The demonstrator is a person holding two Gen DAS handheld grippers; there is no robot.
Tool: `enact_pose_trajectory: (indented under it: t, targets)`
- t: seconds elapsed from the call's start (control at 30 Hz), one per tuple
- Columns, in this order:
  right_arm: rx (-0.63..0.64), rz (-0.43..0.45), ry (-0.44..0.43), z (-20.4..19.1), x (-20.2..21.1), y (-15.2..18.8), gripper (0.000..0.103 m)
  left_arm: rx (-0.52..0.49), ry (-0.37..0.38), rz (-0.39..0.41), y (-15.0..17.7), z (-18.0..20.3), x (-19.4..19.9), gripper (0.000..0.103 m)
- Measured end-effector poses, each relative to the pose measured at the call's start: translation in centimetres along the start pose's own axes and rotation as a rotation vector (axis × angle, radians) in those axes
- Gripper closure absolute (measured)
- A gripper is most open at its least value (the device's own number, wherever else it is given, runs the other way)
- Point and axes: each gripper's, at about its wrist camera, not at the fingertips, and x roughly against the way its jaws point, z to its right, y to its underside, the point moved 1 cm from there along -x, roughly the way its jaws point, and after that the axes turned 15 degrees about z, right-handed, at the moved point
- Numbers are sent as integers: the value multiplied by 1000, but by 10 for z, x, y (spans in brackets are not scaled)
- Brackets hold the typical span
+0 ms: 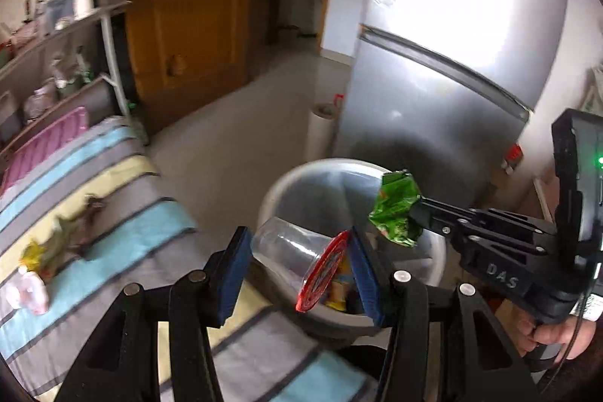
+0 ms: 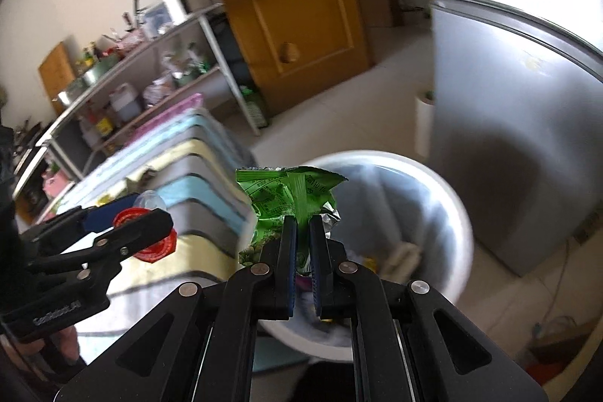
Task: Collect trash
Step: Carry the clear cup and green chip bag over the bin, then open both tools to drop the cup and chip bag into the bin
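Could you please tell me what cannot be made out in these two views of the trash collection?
- Bin contents: in both views the tongs and held items cover most of the inside.
- Clear cup with red lid: its rest is hidden by the left tongs.
- Green wrapper print: too small and crumpled; its lower part sits behind the right tongs.
- Scraps on the striped bedding: motion-blurred in the left view.

A crumpled green snack wrapper [image 2: 286,202] hangs pinched above the rim of the pale round trash bin [image 2: 458,213]. A clear plastic cup [image 1: 290,243] with a red printed lid lies tilted over the bin's near edge. More wrappers [image 1: 35,260] lie left of the bin.
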Motion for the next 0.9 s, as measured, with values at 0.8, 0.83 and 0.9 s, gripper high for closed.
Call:
enact_pose_trajectory:
  t: [0.8,0.83,0.9]
  targets:
    - [-9,-130,135,59,-31,30,92,-6,14,-155,27,32,-67,35]
    - [-9,-128,138,58,-31,30,91,-3,15,-154,27,31,-67,35]
    - [-6,-129,143,57,-31,30,87,0,9,-154,27,29,-66,34]
